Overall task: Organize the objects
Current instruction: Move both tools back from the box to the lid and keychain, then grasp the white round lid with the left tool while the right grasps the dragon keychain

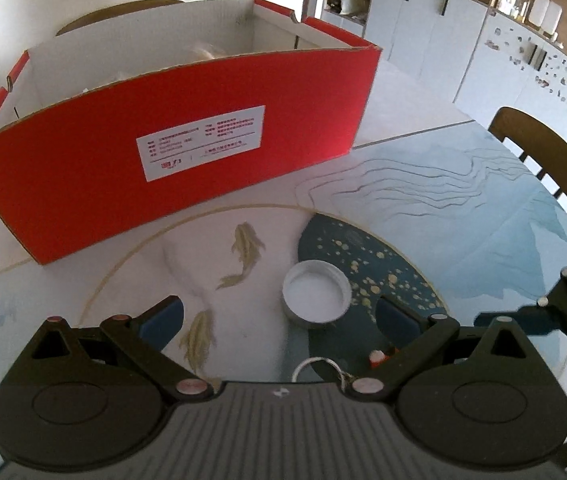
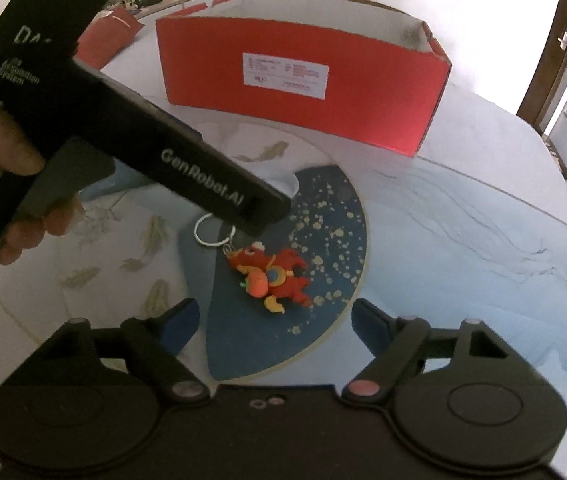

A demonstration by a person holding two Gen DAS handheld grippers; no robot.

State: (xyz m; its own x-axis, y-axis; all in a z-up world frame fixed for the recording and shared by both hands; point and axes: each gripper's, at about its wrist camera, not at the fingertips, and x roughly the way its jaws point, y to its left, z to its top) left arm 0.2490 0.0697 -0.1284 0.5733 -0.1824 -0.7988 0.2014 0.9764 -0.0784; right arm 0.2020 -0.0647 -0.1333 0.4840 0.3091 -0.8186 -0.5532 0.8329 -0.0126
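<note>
Both grippers hover with jaws apart: the left gripper (image 1: pixel 279 316) over a white round plastic cap (image 1: pixel 316 300), the right gripper (image 2: pixel 275 320) over a red dragon keychain (image 2: pixel 273 274), before a red cardboard box (image 2: pixel 303 92).

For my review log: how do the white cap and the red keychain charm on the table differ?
The white cap is plain, round and rigid, lying open side up; the keychain charm is a multicoloured, irregular figure lying flat with a metal ring attached. The cap sits ahead of the left gripper, the charm ahead of the right gripper. Both rest ungripped on the table, outside the red box.

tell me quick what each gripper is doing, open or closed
Left gripper: open, empty, white cap between its fingers.
Right gripper: open, empty, above the keychain.
</note>
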